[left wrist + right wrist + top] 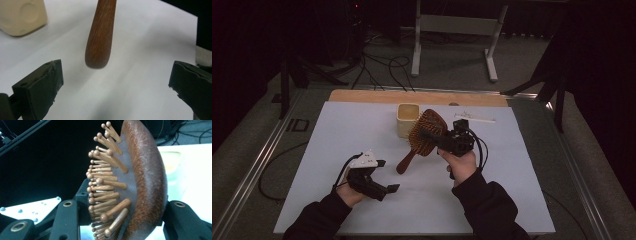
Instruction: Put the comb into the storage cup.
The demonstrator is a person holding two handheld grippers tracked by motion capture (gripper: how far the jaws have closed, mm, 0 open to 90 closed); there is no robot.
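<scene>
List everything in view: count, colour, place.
brush: 1, brown wood, lifted off the sheet, head clamped in the right gripper, handle end near the left gripper
cup: 1, cream, on the sheet behind the brush
sheet: 1, white, covering the table
table: 1, wood edge at the far side
small white item: 1, far right of the sheet, too small to tell
left gripper: 1, black, jaws open, empty, near left
right gripper: 1, black, shut on the brush head
hands: 2, dark sleeves, bottom edge
</scene>
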